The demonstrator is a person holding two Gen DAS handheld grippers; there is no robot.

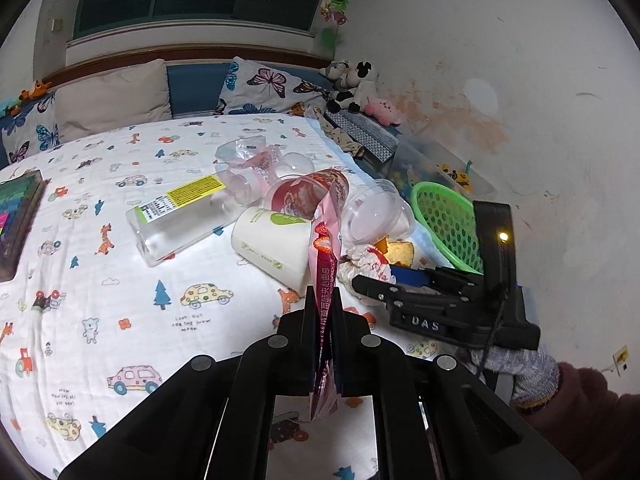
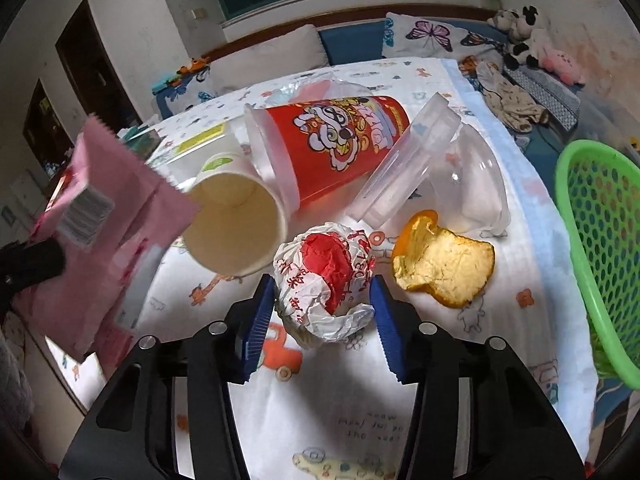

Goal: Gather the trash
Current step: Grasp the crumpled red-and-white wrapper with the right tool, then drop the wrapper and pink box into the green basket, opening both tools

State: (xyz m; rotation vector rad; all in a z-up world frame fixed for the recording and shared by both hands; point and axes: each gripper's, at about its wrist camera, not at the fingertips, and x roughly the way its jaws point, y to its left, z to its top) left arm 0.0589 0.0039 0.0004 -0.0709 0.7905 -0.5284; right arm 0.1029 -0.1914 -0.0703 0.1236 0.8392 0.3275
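Note:
My left gripper [image 1: 323,300] is shut on a pink snack wrapper [image 1: 326,280] and holds it above the bed; the wrapper also shows in the right wrist view [image 2: 120,216]. My right gripper [image 2: 322,300] is open, its blue pads on either side of a crumpled red-and-white paper ball [image 2: 326,280] on the sheet. It also shows in the left wrist view [image 1: 376,286]. Around lie an orange peel [image 2: 444,268], a white paper cup [image 2: 236,224], a red cup [image 2: 340,144], clear plastic lids [image 2: 408,164] and a clear bottle [image 1: 180,216].
A green basket [image 2: 596,248] stands at the right bed edge, also in the left wrist view [image 1: 444,216]. Pillows [image 1: 112,96] and plush toys [image 1: 356,84] line the headboard. A dark box [image 1: 16,216] lies at far left. A wall is to the right.

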